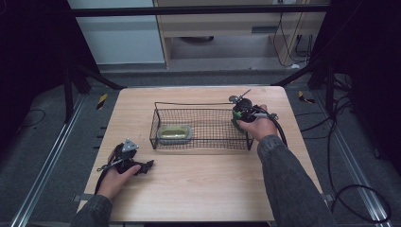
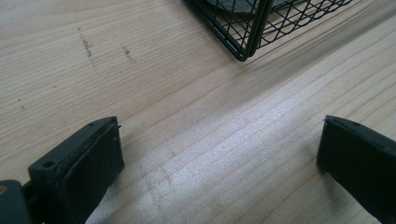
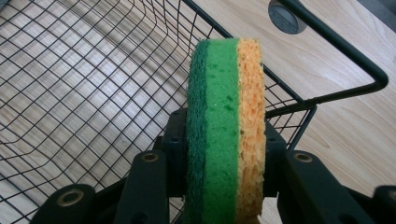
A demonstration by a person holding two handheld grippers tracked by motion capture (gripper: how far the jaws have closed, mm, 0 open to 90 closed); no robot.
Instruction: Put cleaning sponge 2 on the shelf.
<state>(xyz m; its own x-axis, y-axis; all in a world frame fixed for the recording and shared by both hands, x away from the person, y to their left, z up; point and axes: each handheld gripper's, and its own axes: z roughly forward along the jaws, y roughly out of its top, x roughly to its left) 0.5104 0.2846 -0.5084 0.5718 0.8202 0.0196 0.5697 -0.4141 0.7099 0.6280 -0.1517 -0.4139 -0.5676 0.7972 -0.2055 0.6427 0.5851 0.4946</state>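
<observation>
Right hand-held gripper (image 3: 224, 154) clamps sponge (image 3: 226, 126) on edge over basket (image 1: 156, 124) right end; drop pending. Container (image 1: 174, 134) already inside. Left hand-held gripper (image 2: 219, 154) released, idle on counter (image 1: 198, 184).

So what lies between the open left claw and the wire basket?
In the left gripper view, bare wooden table lies between the left claw and the basket corner.
</observation>
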